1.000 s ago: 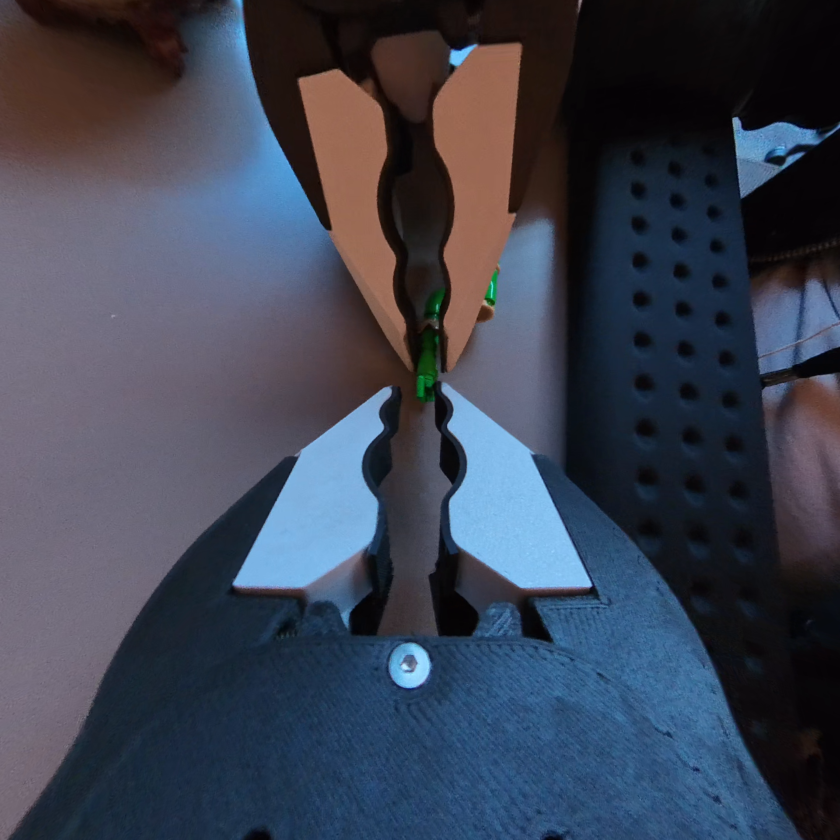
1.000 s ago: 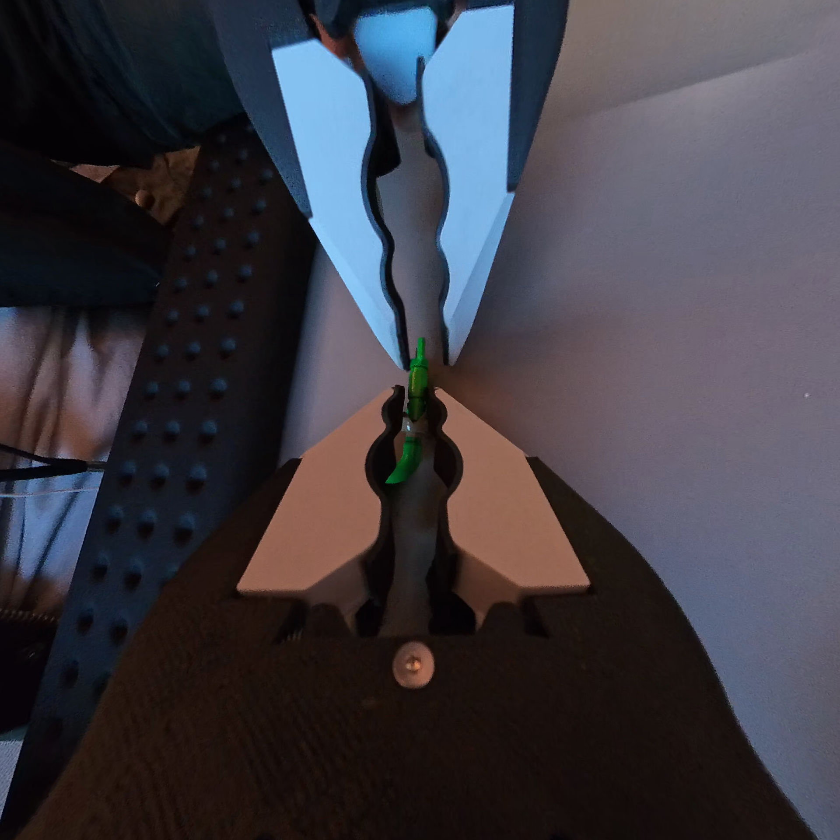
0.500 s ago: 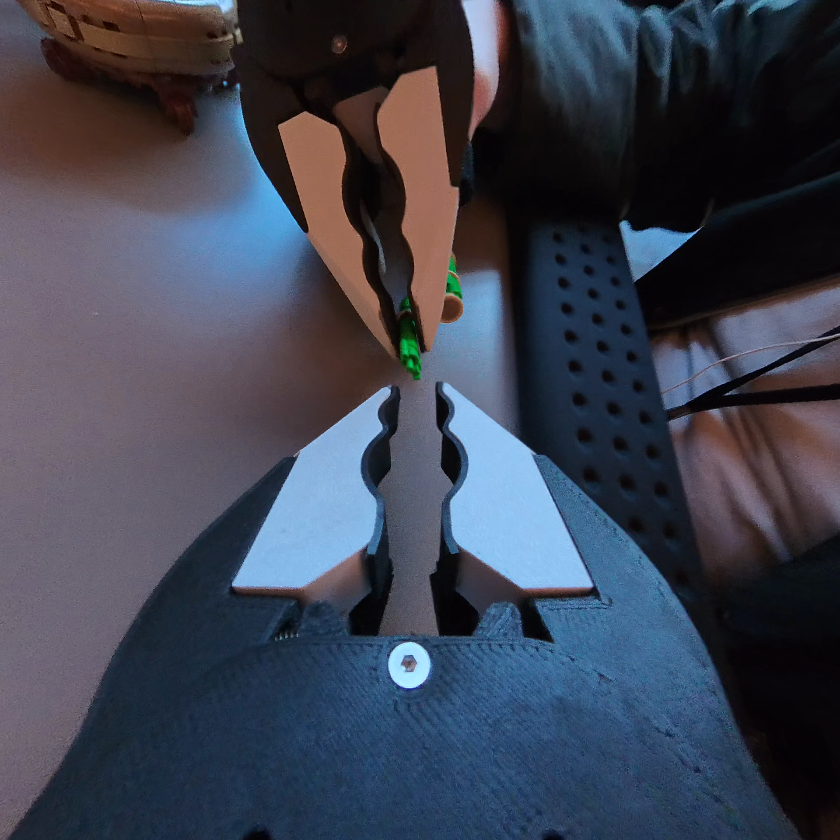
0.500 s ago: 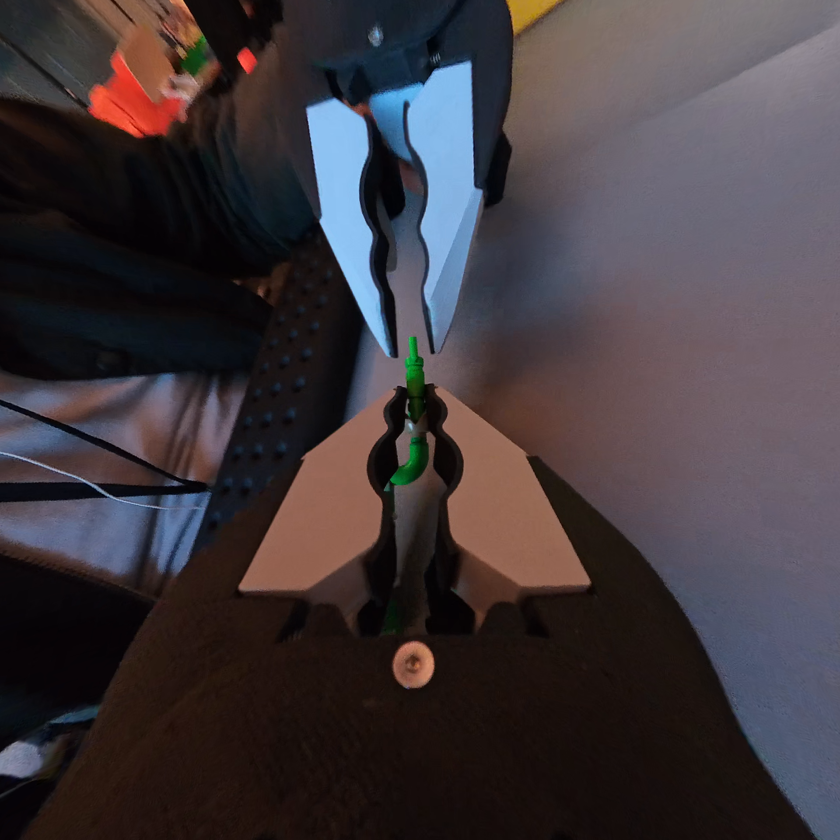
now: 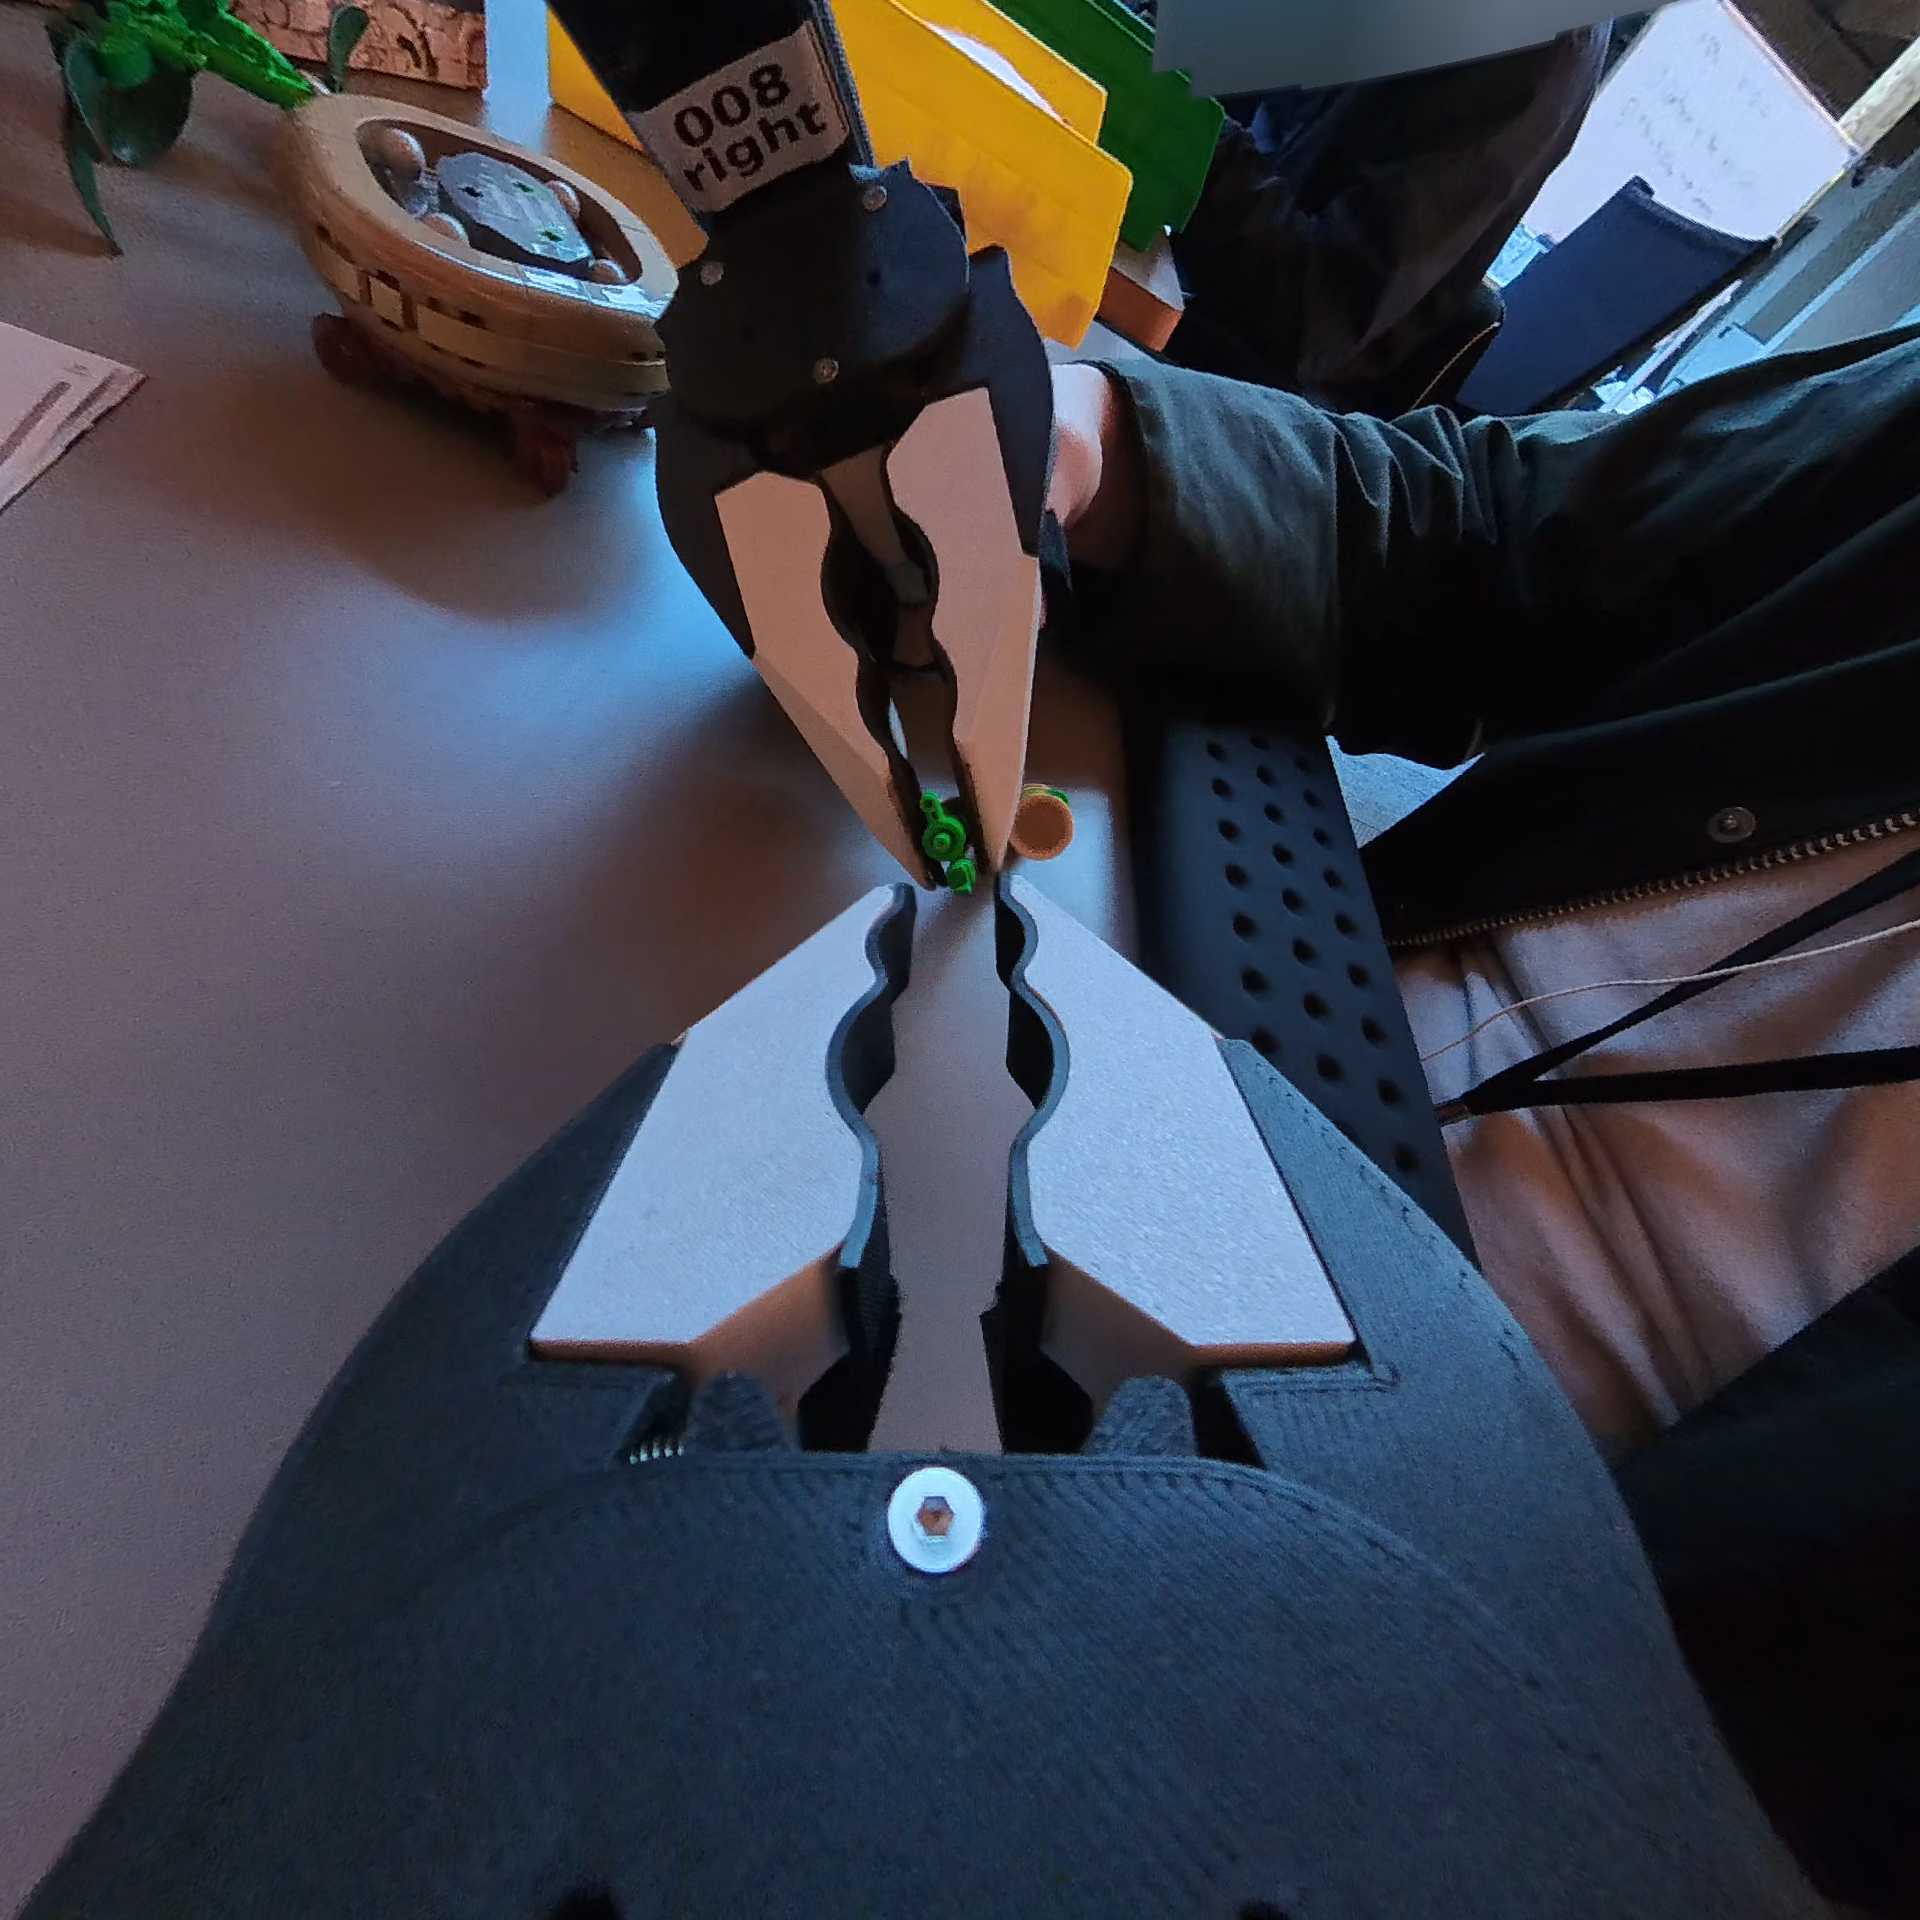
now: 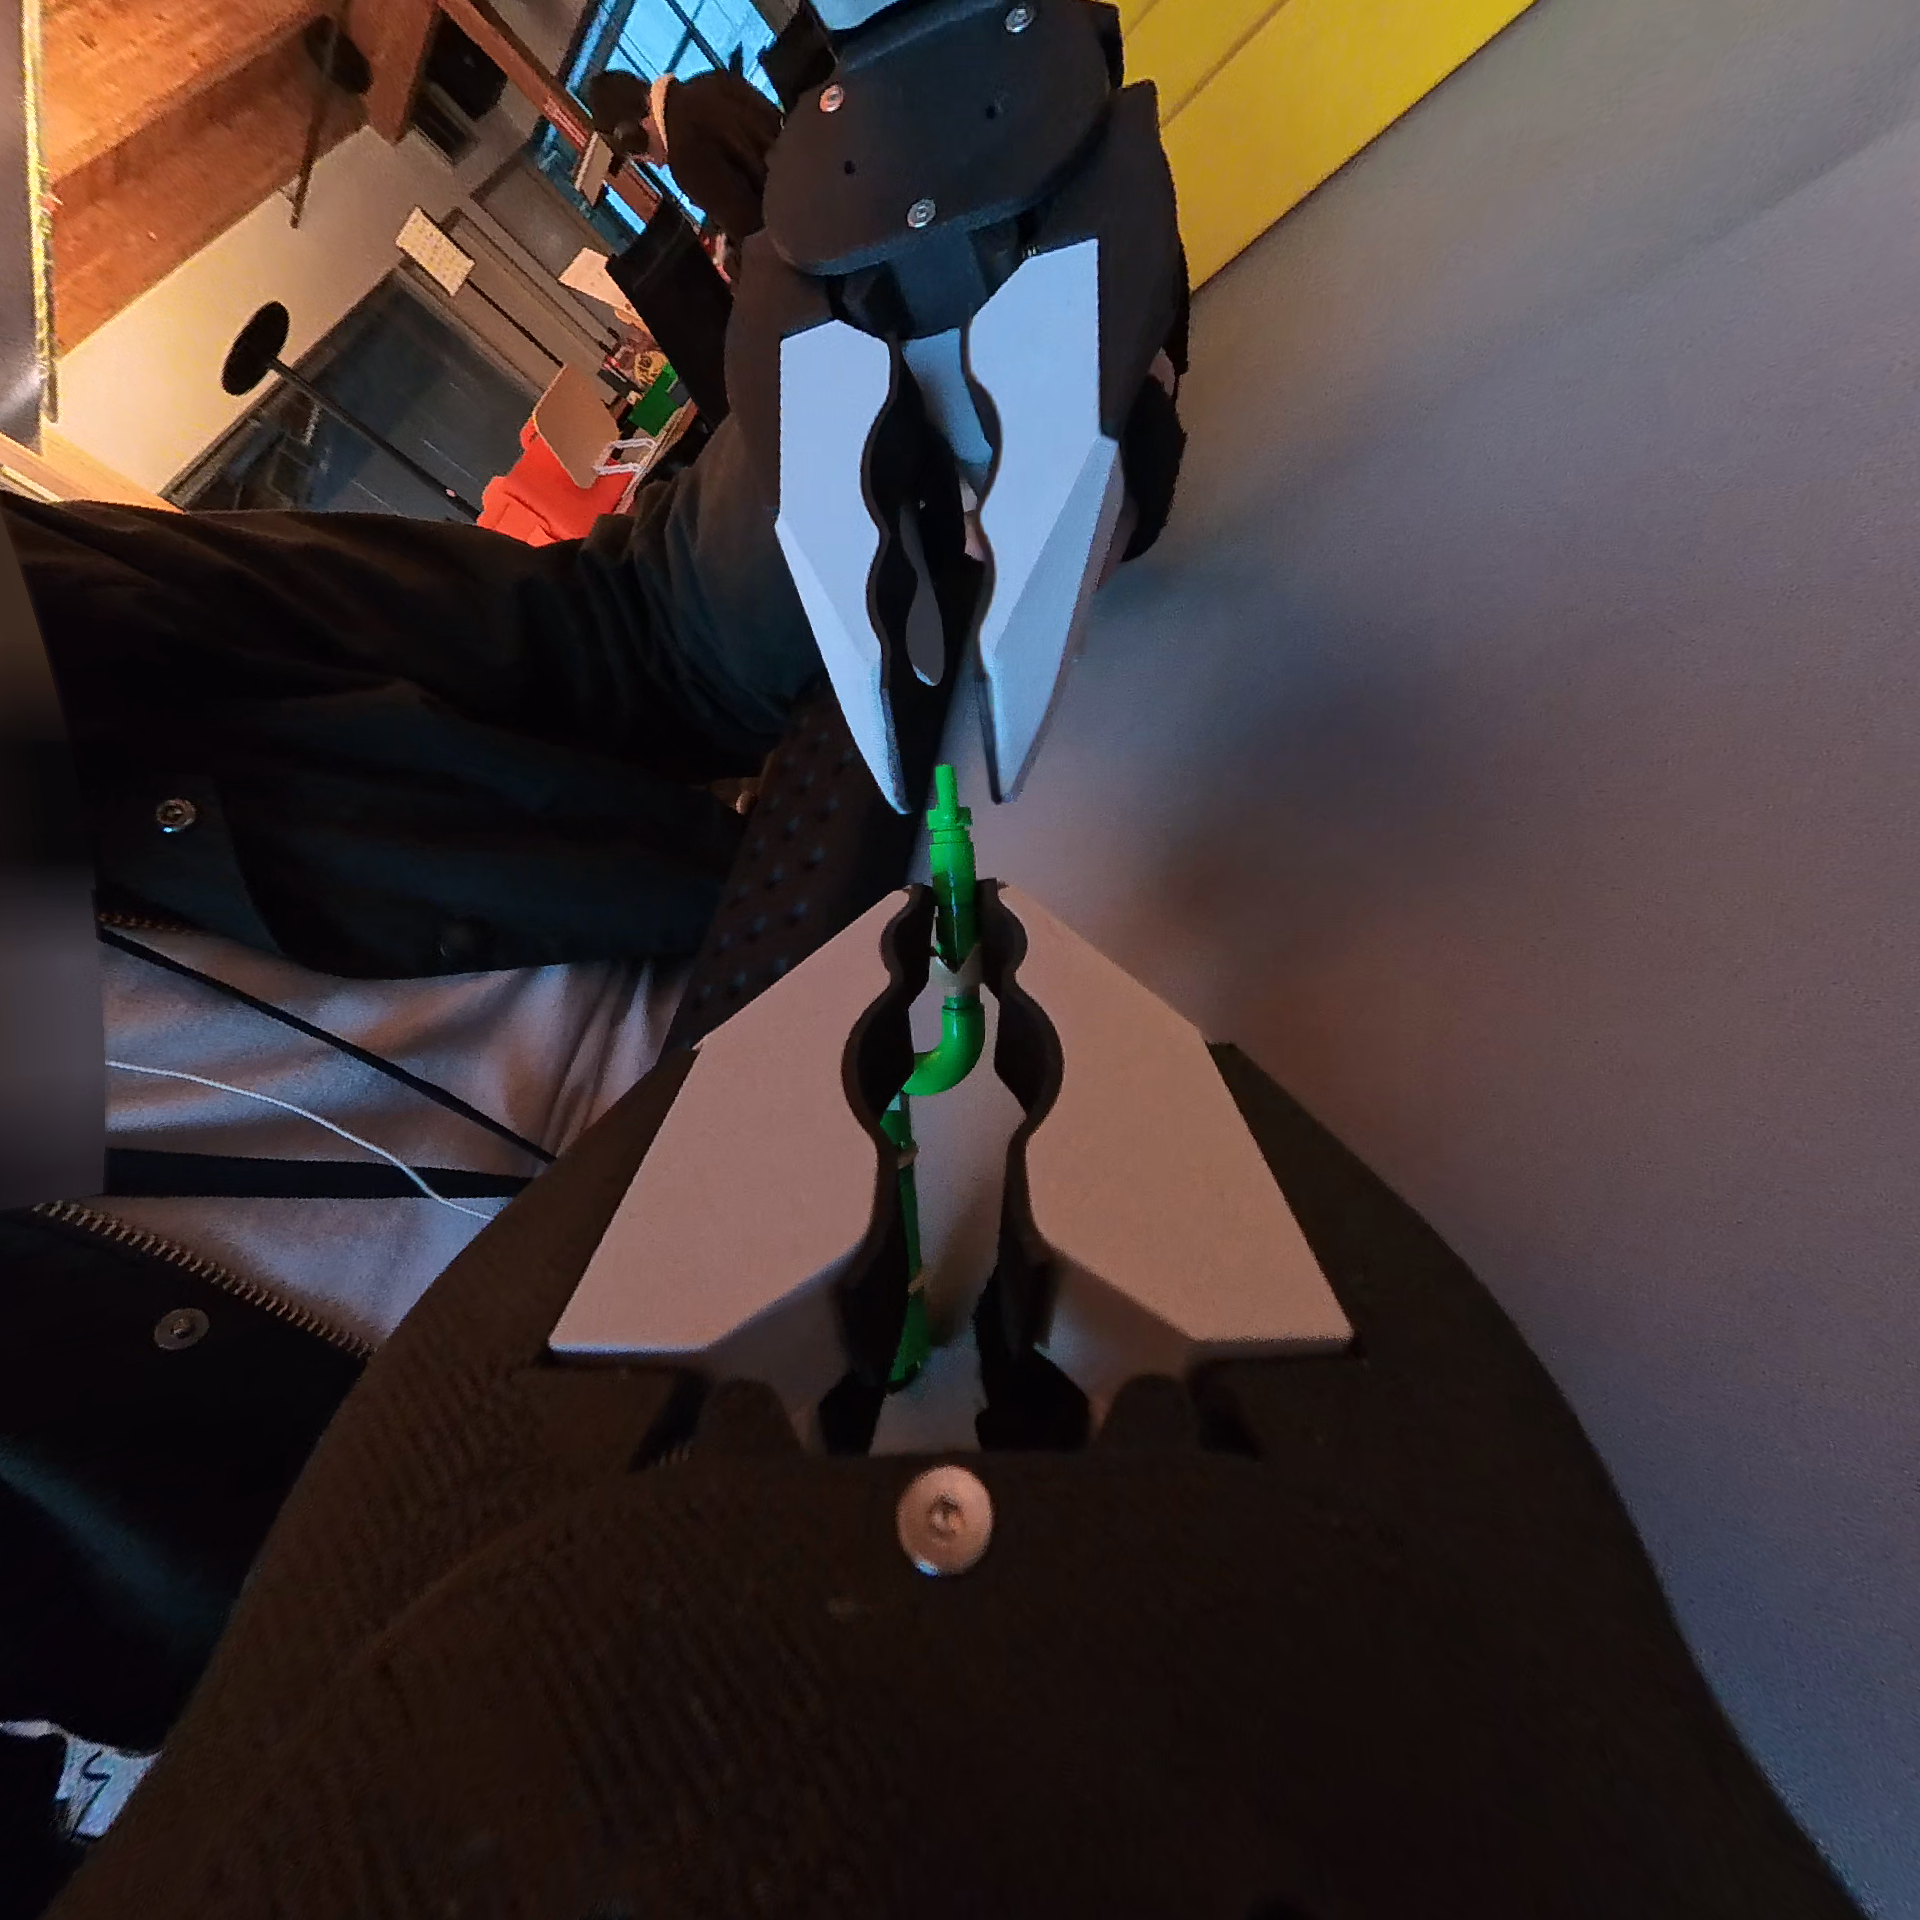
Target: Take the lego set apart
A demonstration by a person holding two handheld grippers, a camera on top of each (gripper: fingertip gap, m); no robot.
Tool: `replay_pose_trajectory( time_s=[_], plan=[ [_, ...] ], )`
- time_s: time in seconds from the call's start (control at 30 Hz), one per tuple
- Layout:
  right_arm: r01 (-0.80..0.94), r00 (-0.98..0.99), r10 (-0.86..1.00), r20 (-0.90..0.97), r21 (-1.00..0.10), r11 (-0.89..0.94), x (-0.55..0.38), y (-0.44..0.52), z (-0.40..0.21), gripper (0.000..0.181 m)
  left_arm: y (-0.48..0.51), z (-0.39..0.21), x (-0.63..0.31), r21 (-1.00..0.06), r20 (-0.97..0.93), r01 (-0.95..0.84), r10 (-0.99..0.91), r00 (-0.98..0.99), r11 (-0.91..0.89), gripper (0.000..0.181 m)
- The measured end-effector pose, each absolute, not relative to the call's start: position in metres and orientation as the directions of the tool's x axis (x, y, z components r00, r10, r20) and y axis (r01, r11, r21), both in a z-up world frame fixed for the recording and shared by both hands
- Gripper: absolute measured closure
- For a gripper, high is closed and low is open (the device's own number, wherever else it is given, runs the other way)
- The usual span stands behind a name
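Over the desk [image 5: 312,831], our right tongs [image 6: 951,914] pinch the green lego stem [image 6: 951,831]; left tongs [image 5: 951,904] gape empty. We should clamp the stem's tip, then pull straight.

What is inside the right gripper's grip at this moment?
The right gripper pinches a green lego stem at its tips. A curved green part runs back between the fingers; its far end is hidden. The left gripper is open and empty.

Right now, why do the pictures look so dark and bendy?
Left wrist view: dim, warm light; the right gripper casts a soft shadow on the table, and the wide lens curves the edges. Right wrist view: the green stem piece is sharp, while the bright room beyond is tilted and soft.
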State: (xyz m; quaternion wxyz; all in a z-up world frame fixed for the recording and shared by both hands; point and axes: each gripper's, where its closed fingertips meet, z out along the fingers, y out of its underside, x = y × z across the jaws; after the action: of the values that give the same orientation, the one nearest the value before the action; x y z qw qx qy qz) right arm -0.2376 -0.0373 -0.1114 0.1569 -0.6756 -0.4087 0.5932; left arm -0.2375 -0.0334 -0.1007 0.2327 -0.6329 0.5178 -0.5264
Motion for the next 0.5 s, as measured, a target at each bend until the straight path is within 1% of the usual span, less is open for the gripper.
replay_pose_trajectory(
  time_s=[0.13, 0.3, 0.5],
  plan=[
    [0.392, -0.025, 0.753, -0.657, -0.700, -0.597, -0.240, -0.039, -0.116, 0.174, -0.030, -0.105, -0.235, -0.835, 0.420, -0.418, -0.905, -0.066, -0.357, 0.165],
    [0.414, -0.013, 0.762, -0.647, -0.697, -0.585, -0.243, -0.040, -0.121, 0.174, -0.033, -0.107, -0.232, -0.826, 0.431, -0.434, -0.899, -0.073, -0.360, 0.175],
    [0.447, 0.011, 0.769, -0.639, -0.685, -0.576, -0.243, -0.040, -0.127, 0.174, -0.034, -0.115, -0.232, -0.804, 0.443, -0.469, -0.894, -0.062, -0.366, 0.175]
  ],
)
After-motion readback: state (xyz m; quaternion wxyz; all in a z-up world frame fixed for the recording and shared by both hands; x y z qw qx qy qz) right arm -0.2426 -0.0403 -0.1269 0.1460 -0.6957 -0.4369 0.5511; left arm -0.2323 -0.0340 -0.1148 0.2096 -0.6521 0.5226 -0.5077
